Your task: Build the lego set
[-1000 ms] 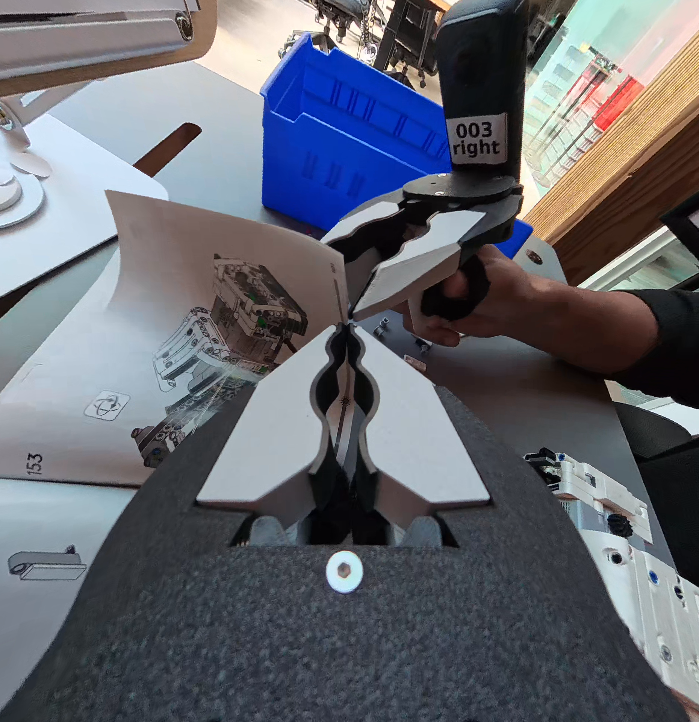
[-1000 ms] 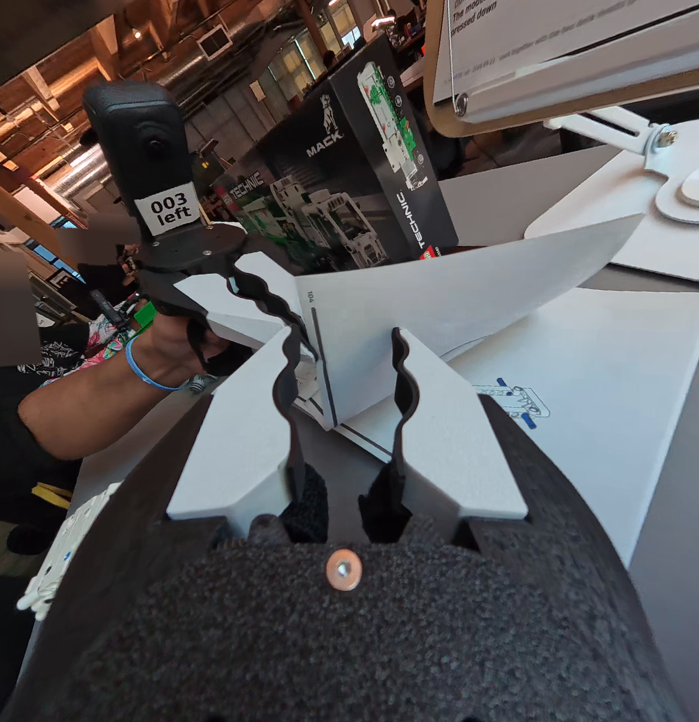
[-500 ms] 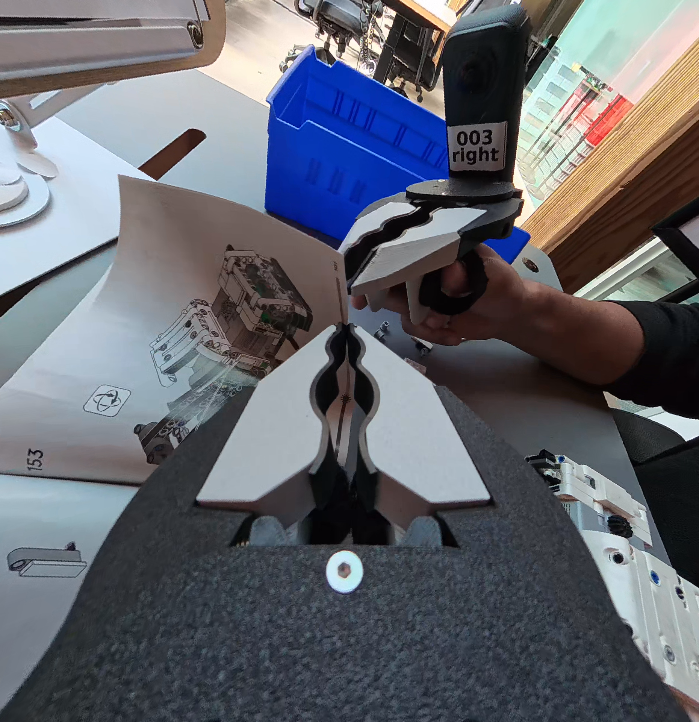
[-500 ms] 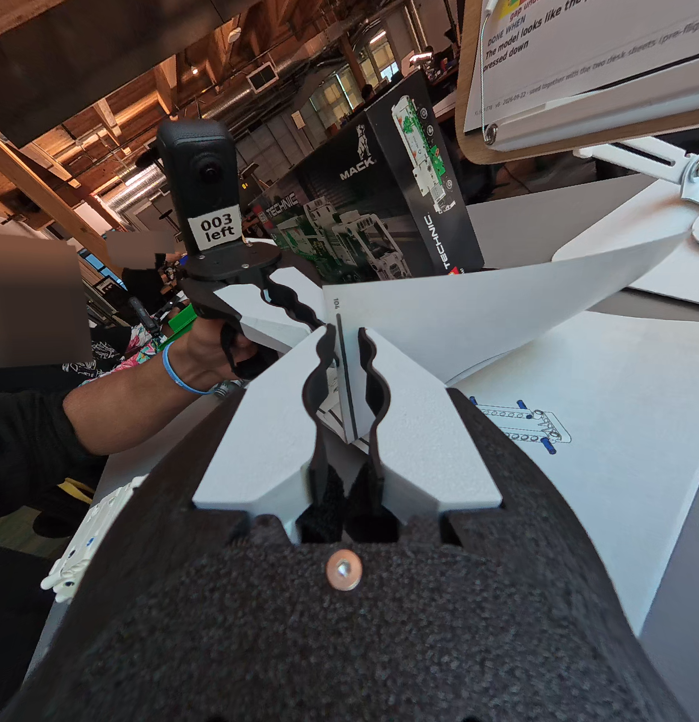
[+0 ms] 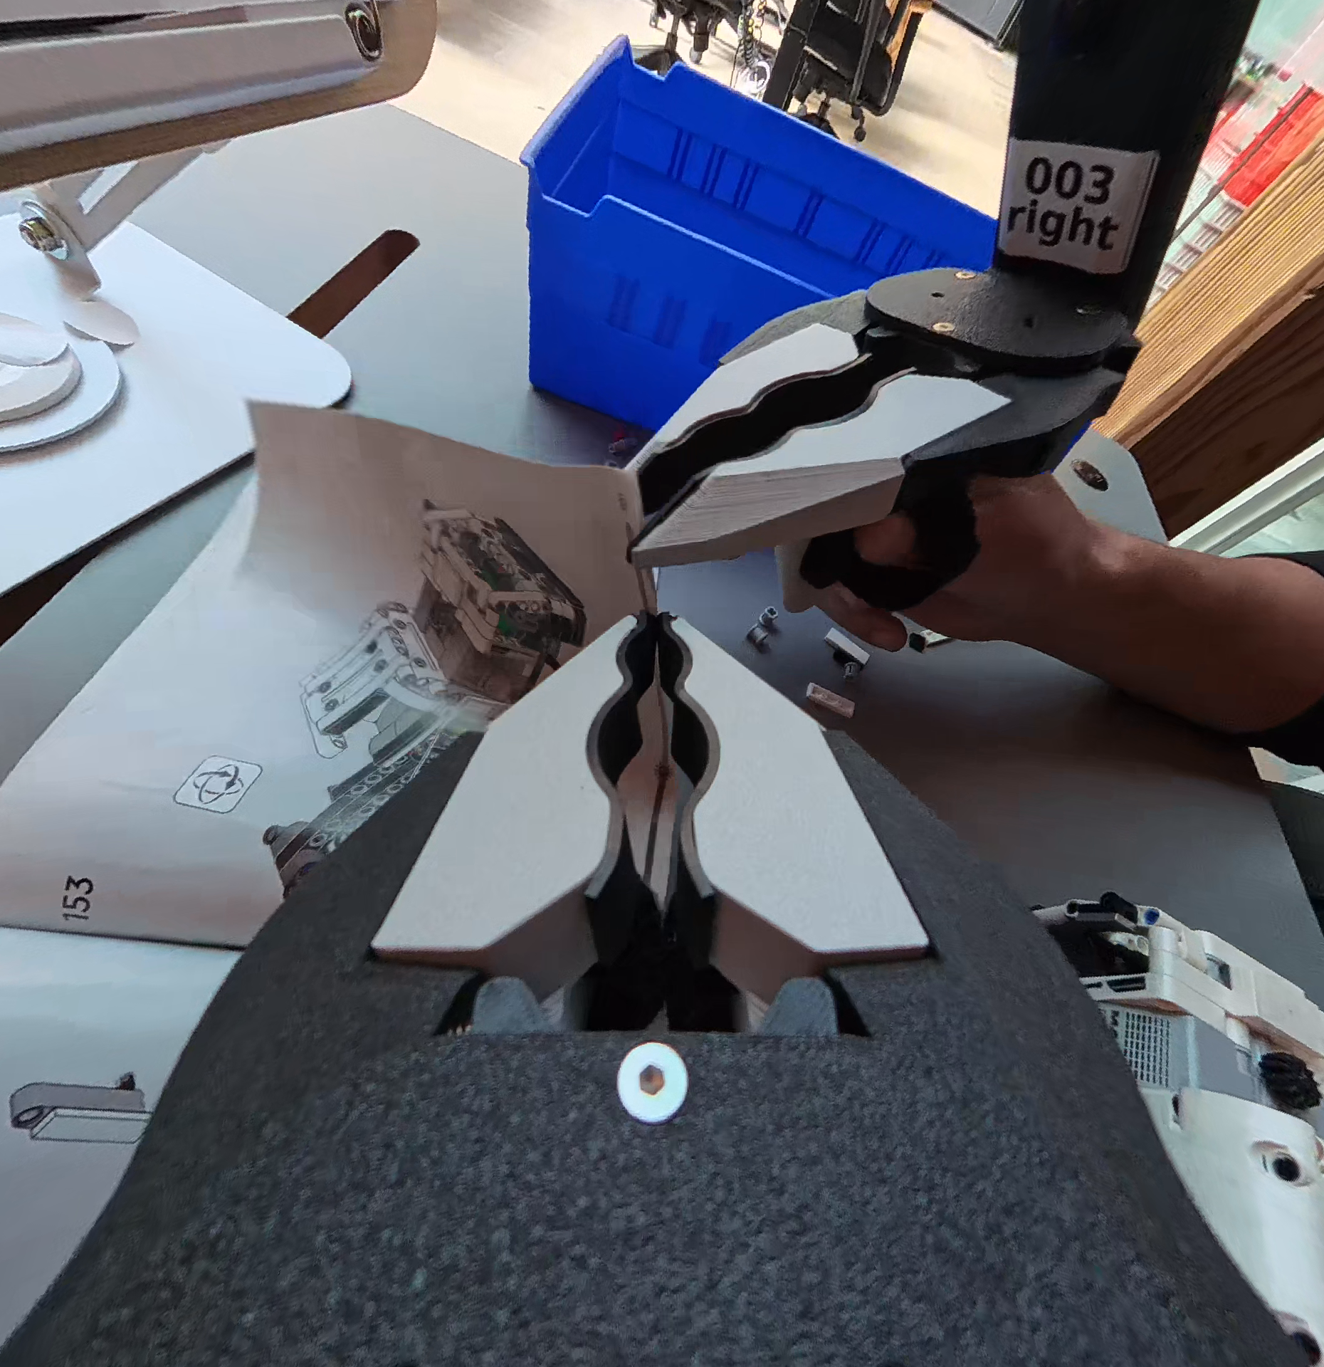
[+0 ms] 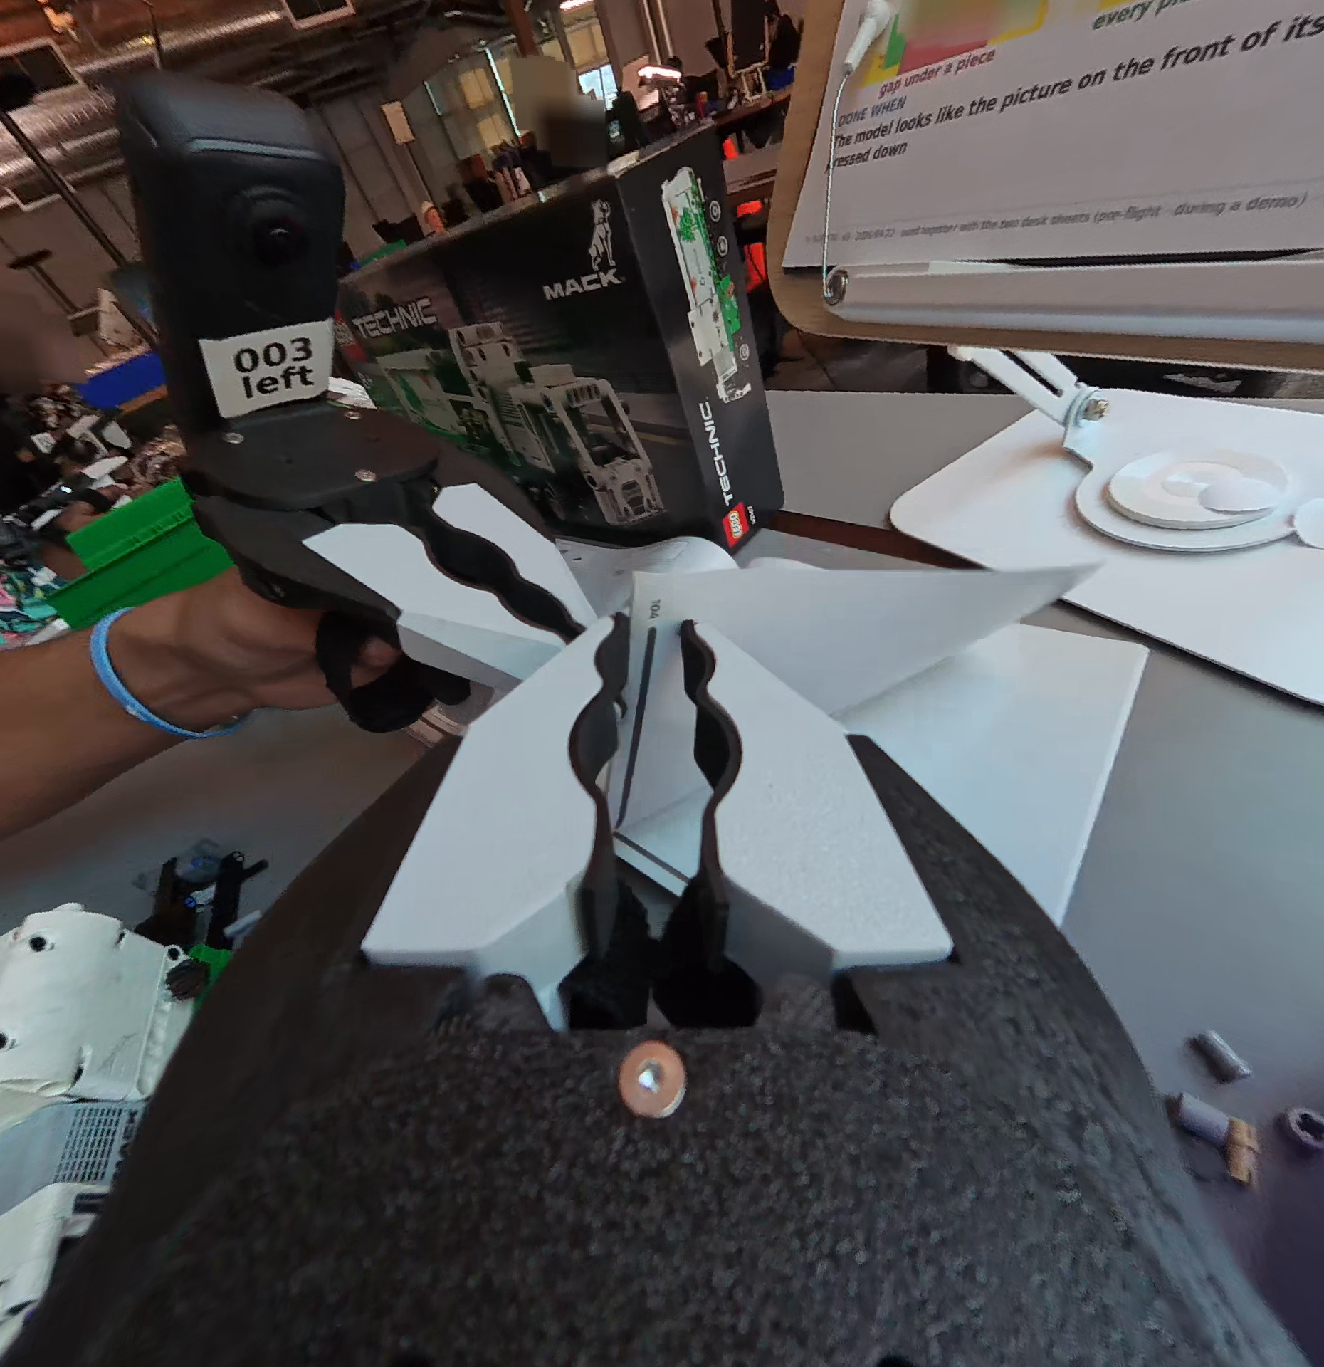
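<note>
The instruction booklet lies open on the dark table, with one page (image 5: 422, 592) lifted and curved; it also shows in the right wrist view (image 6: 829, 629). My left gripper (image 5: 653, 621) is shut on that page's outer edge. My right gripper (image 6: 653, 629) stands just above the left one (image 6: 563, 621), narrowly open, with the page's corner between its jaws. In the left wrist view the right gripper (image 5: 637, 518) shows its tips apart at the page edge. The partly built white model (image 5: 1199, 1035) lies at the right, and it also shows in the right wrist view (image 6: 67, 998).
A blue bin (image 5: 718, 259) stands behind the booklet. Small loose parts (image 5: 829, 666) lie by the right hand, and more lie on the table in the right wrist view (image 6: 1221, 1124). The set's box (image 6: 570, 370) and a white stand base (image 6: 1162, 518) with a clipboard (image 6: 1088, 148) stand at the back. Only a small space, under 4 cm, lies between the two pairs of fingers. Both grippers' tips are roughly 20 cm from the partly built white model (image 5: 1199, 1035). Look for it in the right wrist view (image 6: 19, 1185) too.
My right gripper came in from wide open to a narrow gap around the page corner and moved close to the left gripper. The left gripper kept its hold on the page.
</note>
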Available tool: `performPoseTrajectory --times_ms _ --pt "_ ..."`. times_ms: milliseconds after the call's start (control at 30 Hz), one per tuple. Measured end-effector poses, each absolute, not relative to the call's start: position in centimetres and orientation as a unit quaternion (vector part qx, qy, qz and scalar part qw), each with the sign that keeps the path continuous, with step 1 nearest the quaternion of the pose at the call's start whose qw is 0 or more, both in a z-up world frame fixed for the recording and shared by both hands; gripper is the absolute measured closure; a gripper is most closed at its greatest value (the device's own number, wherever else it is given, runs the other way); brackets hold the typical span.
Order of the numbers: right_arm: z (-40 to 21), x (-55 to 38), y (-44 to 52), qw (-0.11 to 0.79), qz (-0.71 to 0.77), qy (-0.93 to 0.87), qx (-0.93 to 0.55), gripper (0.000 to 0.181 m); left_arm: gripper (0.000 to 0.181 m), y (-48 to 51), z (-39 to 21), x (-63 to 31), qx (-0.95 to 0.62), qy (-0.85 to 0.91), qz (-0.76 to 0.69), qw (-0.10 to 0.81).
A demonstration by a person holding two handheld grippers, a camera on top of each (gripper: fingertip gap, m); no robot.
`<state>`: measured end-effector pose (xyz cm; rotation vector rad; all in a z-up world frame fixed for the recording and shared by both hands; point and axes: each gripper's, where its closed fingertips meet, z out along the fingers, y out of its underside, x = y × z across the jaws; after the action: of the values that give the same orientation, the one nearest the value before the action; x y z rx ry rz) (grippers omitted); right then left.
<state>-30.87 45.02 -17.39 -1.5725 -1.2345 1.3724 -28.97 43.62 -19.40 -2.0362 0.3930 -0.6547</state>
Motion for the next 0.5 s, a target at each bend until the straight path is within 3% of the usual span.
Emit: performPoseTrajectory --times_ms 33,100,200,333,433,500 --pt "-17.6 -30.8 45.0 0.356 0.518 -0.482 -0.610 0.175 0.181 43.7 -19.6 -28.8 -0.832 0.164 -0.259 0.462" --pt "-17.8 -30.6 44.8 0.378 0.495 -0.500 -0.602 0.181 0.178 43.4 -19.8 -28.5 -0.834 0.170 -0.258 0.456" --pt "-17.9 -30.5 44.1 0.418 0.443 -0.543 -0.578 0.181 0.147 42.2 -19.5 -28.9 -0.840 0.150 -0.276 0.442" --pt "-17.5 -30.7 42.0 0.472 0.386 -0.599 -0.520 0.181 0.138 41.1 -17.3 -31.4 -0.829 0.055 -0.341 0.439" --pt "-17.3 -30.9 40.4 0.523 0.326 -0.634 -0.467 0.181 0.122 40.6 -15.6 -32.1 -0.782 -0.025 -0.475 0.402" --pt "-17.2 -31.1 38.8 0.548 0.293 -0.661 -0.421 0.181 0.129 40.5 -14.8 -32.3 -0.743 -0.058 -0.547 0.382"
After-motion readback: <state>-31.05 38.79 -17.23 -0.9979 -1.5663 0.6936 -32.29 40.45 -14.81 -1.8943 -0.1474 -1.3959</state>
